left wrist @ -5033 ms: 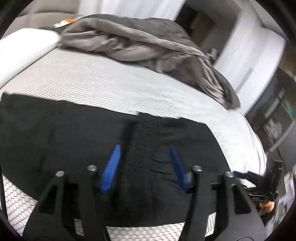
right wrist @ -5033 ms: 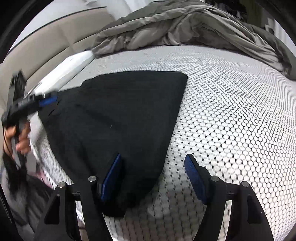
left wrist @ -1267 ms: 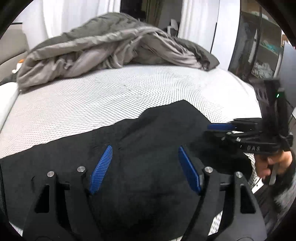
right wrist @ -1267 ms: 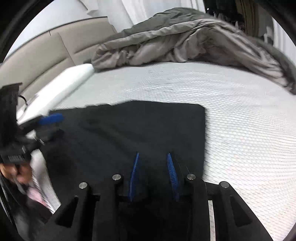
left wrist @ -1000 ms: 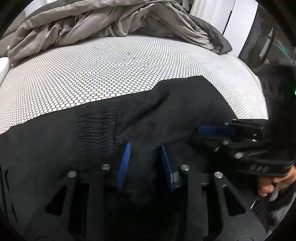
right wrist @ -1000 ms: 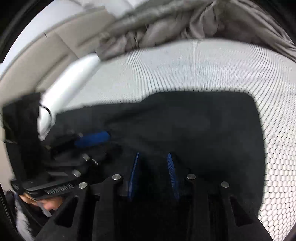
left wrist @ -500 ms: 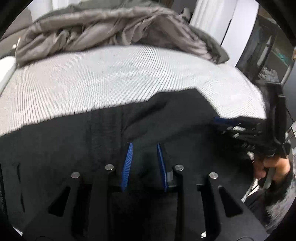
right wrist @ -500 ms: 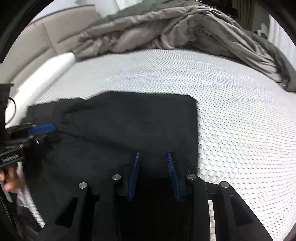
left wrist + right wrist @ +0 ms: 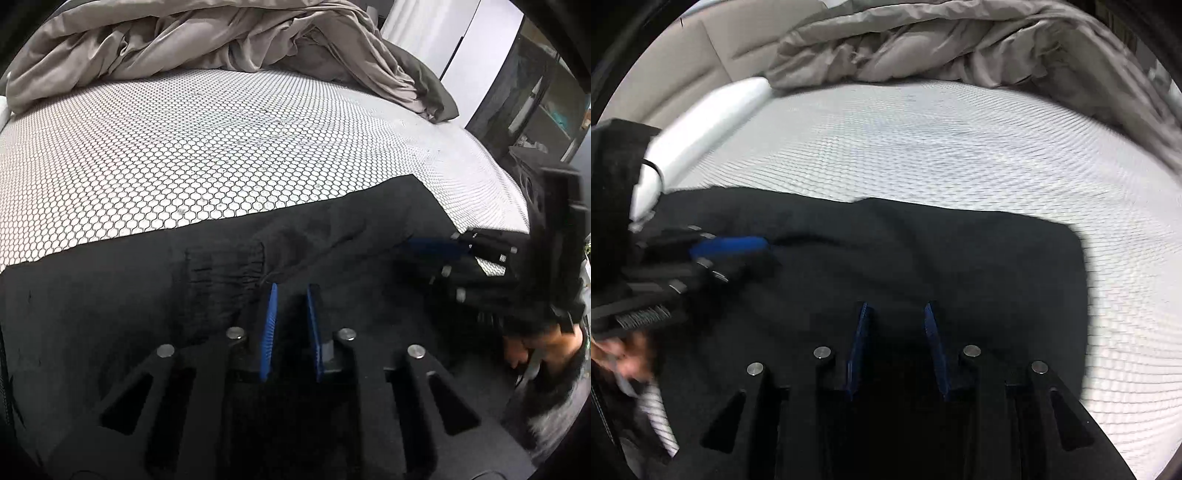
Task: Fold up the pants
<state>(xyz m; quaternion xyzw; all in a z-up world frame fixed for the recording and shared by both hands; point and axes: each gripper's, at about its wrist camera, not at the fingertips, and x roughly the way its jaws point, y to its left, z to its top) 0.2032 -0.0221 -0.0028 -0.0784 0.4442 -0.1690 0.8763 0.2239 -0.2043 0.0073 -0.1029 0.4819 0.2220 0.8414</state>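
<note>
Black pants (image 9: 110,314) were spread across the near edge of the bed (image 9: 184,147).

The left tongs (image 9: 291,291), just narrowed, were nipped on a fold of the fabric beside the gathered waistband (image 9: 225,269); the right tongs (image 9: 895,314) were nearly closed on cloth too. A grey duvet (image 9: 184,40) was heaped behind.

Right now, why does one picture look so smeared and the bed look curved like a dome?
Right wrist view: motion blur smears the mattress pattern into streaks and softens the left gripper. Left wrist view: the hexagon pattern is crisp; only the right gripper is blurred. Both views: the fisheye lens bows the bed, and the black pants lose detail in shadow.
</note>
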